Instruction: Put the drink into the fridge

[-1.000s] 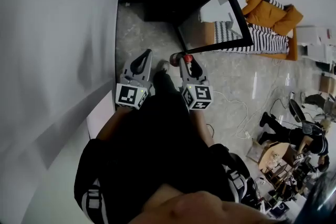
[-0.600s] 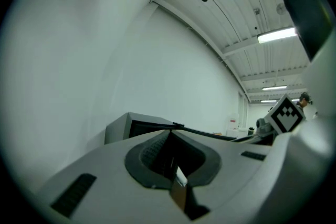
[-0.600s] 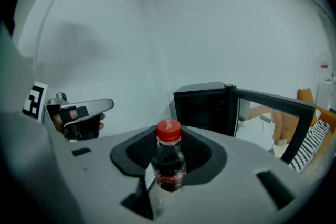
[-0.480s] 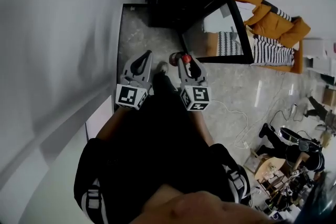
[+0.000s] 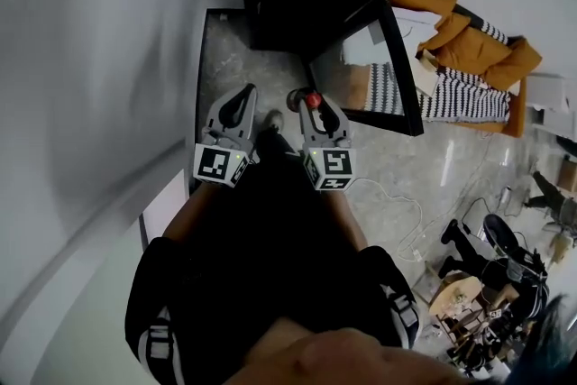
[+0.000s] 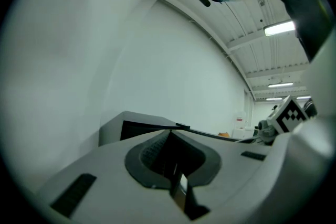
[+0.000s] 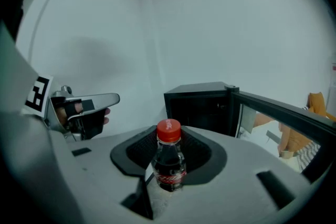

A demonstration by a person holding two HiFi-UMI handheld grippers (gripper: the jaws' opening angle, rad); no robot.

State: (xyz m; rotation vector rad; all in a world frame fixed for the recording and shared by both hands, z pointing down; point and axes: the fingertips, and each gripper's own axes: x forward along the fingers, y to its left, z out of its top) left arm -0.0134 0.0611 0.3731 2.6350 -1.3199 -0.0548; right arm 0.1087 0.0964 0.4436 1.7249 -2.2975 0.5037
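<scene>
The right hand-held gripper (image 7: 168, 182) was clenched on the drink (image 7: 169, 161), a small dark bottle with a red cap (image 7: 169, 130). Its jaws pressed the lower body of the bottle, which stood upright between them. The left hand-held gripper (image 6: 176, 185) had its jaws together with nothing between them, and it hung just beside the right one.

In front of both stood the fridge (image 7: 202, 107), a low black box on the floor (image 5: 233, 59) near the wall. Its door (image 7: 286, 113) was swung open to the right, and the drink was still apart from the opening.

The step in hand seemed to be the carrying of the bottle to the opening. To do it well, the grip should probably remain firm and low on the bottle, so that the cap goes in first without tipping. The approach should keep left of the door edge, because the door stood out into the path. The inside was dark and no shelf could be seen, so a slow entry would be wise. The free left hand-held gripper could steady the door.
</scene>
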